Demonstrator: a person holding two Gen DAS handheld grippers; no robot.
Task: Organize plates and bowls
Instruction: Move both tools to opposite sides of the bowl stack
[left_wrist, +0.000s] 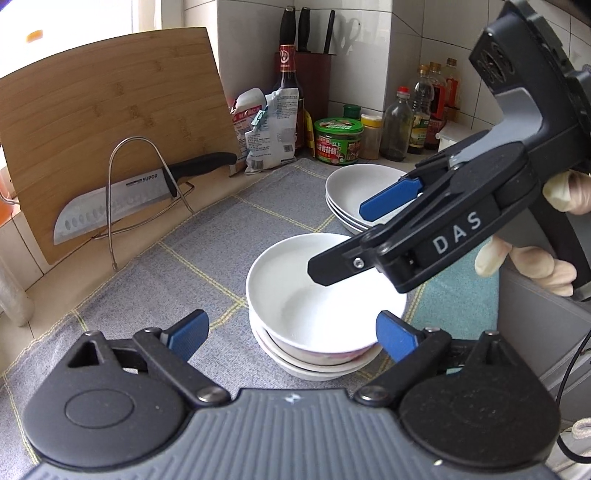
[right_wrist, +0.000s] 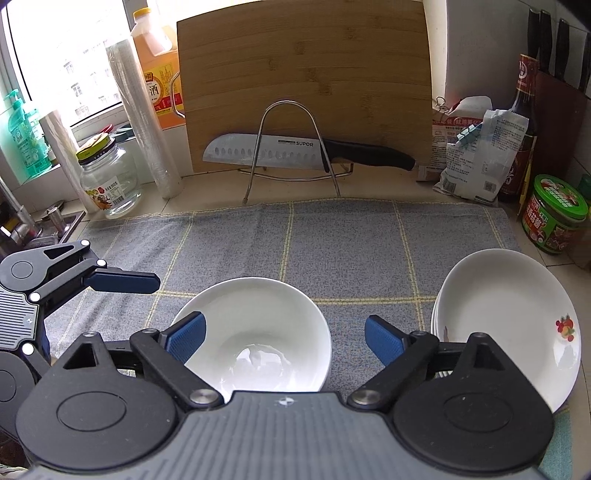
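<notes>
A stack of white bowls (left_wrist: 325, 295) stands on the grey checked mat (left_wrist: 177, 266). Behind it to the right is a stack of white plates (left_wrist: 354, 184). My left gripper (left_wrist: 291, 332) is open just before the bowls, its right pad close to the top bowl's rim, nothing gripped. My right gripper (left_wrist: 358, 232) hangs open above the bowls and plates, held by a gloved hand (left_wrist: 532, 266). In the right wrist view the right gripper (right_wrist: 284, 336) is open over the top bowl (right_wrist: 258, 332), with the plates (right_wrist: 509, 325) to its right. One of the left gripper's fingers (right_wrist: 122, 281) shows at the left.
A bamboo cutting board (right_wrist: 306, 74) leans at the back behind a wire rack holding a large knife (right_wrist: 295, 151). Sauce bottles (left_wrist: 424, 107), a green-lidded jar (left_wrist: 338, 142), packets (right_wrist: 476, 155) and a knife block (left_wrist: 314, 74) crowd the back right. A glass jar (right_wrist: 107, 181) and sink tap (right_wrist: 22, 229) are at the left.
</notes>
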